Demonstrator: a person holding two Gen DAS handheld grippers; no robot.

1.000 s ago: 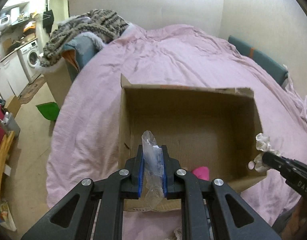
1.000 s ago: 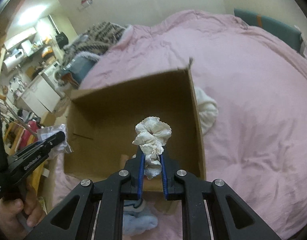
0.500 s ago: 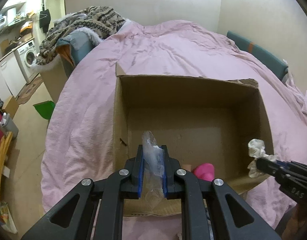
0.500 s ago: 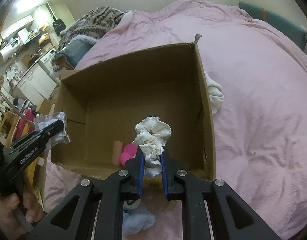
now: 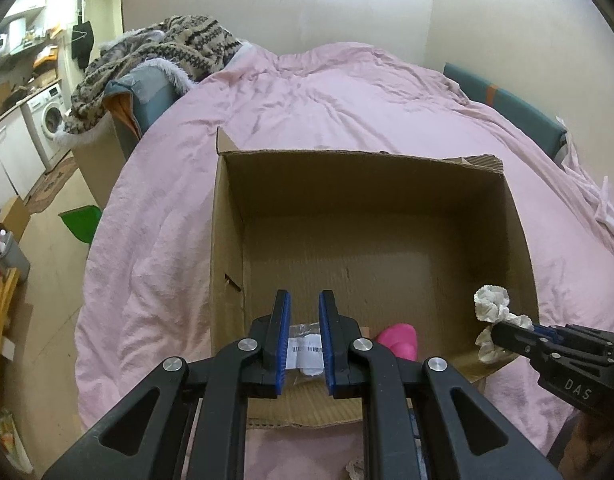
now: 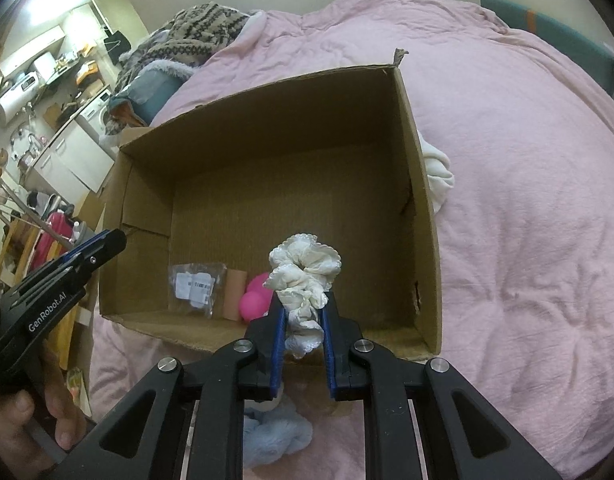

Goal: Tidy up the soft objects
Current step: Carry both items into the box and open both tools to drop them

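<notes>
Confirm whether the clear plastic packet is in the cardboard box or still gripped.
In the box: the clear plastic packet lies flat on the brown cardboard box floor, and the left gripper has open, empty jaws.

cardboard box [image 6: 421, 216]: matt brown corrugated card, ribbed floor | scrunchie [image 6: 305, 268]: crinkled white cloth | packet [image 6: 195, 286] at box's 7 o'clock: glossy clear plastic, paper label | bedcover [image 5: 327, 96]: matt wrinkled pink cloth | left gripper [image 5: 303, 336]: matt black plastic, ribbed blue pads
</notes>
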